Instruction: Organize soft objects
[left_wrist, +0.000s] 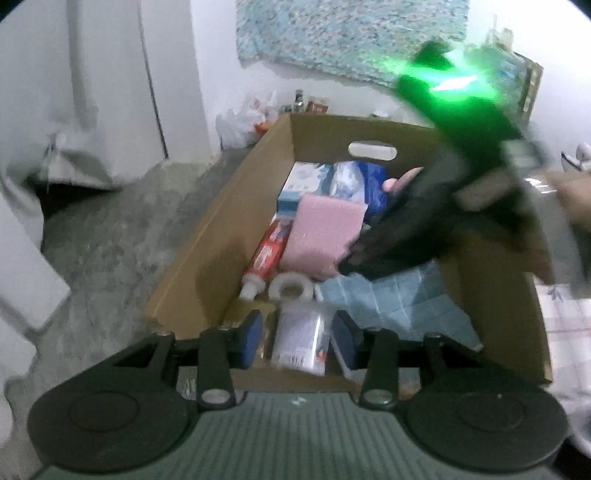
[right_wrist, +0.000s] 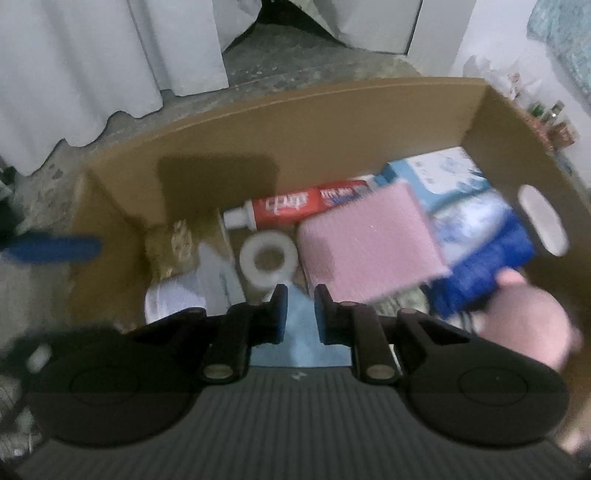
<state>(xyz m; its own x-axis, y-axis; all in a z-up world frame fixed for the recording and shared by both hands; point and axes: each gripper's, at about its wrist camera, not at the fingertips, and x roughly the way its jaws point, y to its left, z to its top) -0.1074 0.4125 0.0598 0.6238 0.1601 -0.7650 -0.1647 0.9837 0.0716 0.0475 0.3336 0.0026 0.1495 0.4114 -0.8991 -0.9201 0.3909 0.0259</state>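
An open cardboard box (left_wrist: 207, 236) (right_wrist: 295, 122) holds a pink sponge (left_wrist: 321, 236) (right_wrist: 373, 243), a light blue cloth (left_wrist: 399, 302) (right_wrist: 299, 343), a dark blue cloth (right_wrist: 480, 266) and a pink soft lump (right_wrist: 524, 325). My right gripper (right_wrist: 301, 314) (left_wrist: 349, 258) reaches down into the box, its jaws nearly together with the light blue cloth pinched between them. My left gripper (left_wrist: 297, 339) hovers over the box's near wall. A clear packet (left_wrist: 301, 332) sits between its pads (left_wrist: 251, 339), with a sliver of gap on the left side.
Also in the box are a red toothpaste tube (left_wrist: 266, 254) (right_wrist: 291, 208), a white tape roll (left_wrist: 291, 286) (right_wrist: 267, 258) and a white-blue carton (left_wrist: 299, 181) (right_wrist: 436, 173). White sheets (right_wrist: 92, 74) hang over a grey concrete floor (left_wrist: 110, 240). Bags and bottles (left_wrist: 255, 118) stand by the wall.
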